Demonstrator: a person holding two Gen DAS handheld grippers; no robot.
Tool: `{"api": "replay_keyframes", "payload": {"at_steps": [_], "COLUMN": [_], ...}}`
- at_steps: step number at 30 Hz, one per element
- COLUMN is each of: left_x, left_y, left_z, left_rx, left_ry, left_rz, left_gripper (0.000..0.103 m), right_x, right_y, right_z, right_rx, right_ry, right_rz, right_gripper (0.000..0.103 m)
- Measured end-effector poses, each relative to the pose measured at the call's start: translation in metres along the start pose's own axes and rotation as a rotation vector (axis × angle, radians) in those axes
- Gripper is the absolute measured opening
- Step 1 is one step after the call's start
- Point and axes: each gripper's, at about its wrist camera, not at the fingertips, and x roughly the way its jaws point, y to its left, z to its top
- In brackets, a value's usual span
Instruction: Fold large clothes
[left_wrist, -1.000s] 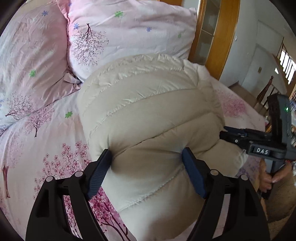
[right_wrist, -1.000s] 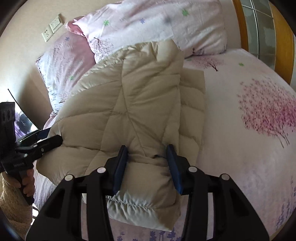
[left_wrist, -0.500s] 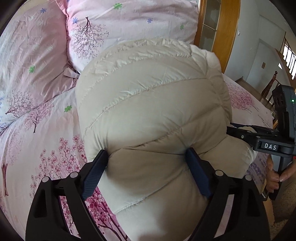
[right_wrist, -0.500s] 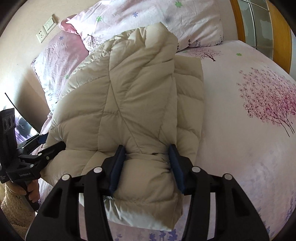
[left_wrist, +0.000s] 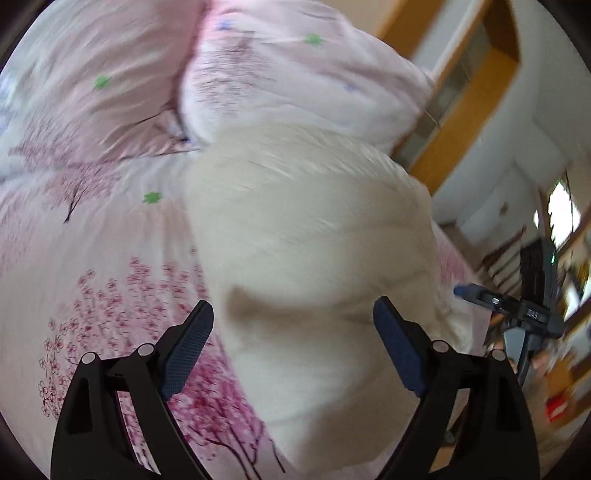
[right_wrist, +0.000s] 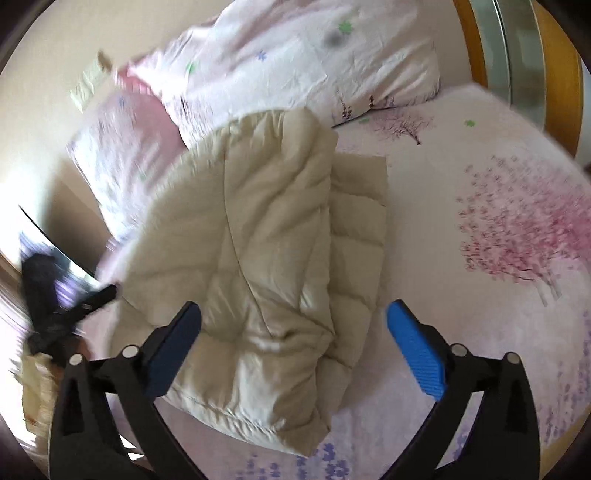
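Observation:
A cream quilted puffer jacket (right_wrist: 266, 236) lies folded on the bed; it also shows, blurred, in the left wrist view (left_wrist: 314, 258). My right gripper (right_wrist: 293, 336) is open, its blue pads apart just above the jacket's near edge, holding nothing. My left gripper (left_wrist: 293, 336) is open too, its pads either side of the jacket's near bulge without pinching it. The right gripper shows at the right of the left wrist view (left_wrist: 480, 295); the left gripper shows at the left of the right wrist view (right_wrist: 92, 299).
The bed sheet (right_wrist: 498, 229) is pale pink with cherry-tree prints. Two pink pillows (right_wrist: 314, 62) lie at the head, beyond the jacket. A wooden door frame (left_wrist: 465, 96) stands past the bed. A wall socket (right_wrist: 86, 86) is on the wall.
Both grippers opened and let go of the jacket, which dropped flat onto the bed. Both cameras are moving, so the frames are blurred.

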Motion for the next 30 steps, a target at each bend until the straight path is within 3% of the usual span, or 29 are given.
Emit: {"api": "replay_keyframes", "payload": {"at_steps": [2, 8, 10, 15, 19, 26, 30], "left_x": [0.003, 0.027, 0.036, 0.048, 0.055, 0.067, 0.072], "left_y": [0.014, 0.043, 0.047, 0.049, 0.049, 0.054, 0.058], "left_z": [0.006, 0.011, 0.012, 0.015, 0.018, 0.018, 0.014], "left_rx": [-0.064, -0.239, -0.267, -0.289, -0.293, -0.322, -0.351], "left_ry": [0.011, 0.074, 0.089, 0.106, 0.116, 0.135, 0.144], "left_rz": [-0.045, -0.193, -0.218, -0.248, -0.259, -0.293, -0.326], "left_gripper": [0.089, 0.089, 0.089, 0.091, 0.094, 0.097, 0.097], "right_x": [0.006, 0.038, 0.046, 0.073, 0.087, 0.109, 0.115], "right_y": [-0.014, -0.042, -0.050, -0.059, -0.059, -0.049, -0.038], "right_z": [0.014, 0.038, 0.045, 0.058, 0.061, 0.058, 0.059], "right_rx": [0.061, 0.146, 0.170, 0.212, 0.209, 0.196, 0.161], "right_ry": [0.043, 0.137, 0.156, 0.234, 0.274, 0.349, 0.368], "right_rz": [0.080, 0.064, 0.103, 0.226, 0.240, 0.375, 0.408], "right_gripper": [0.101, 0.101, 0.101, 0.101, 0.101, 0.101, 0.101]}}
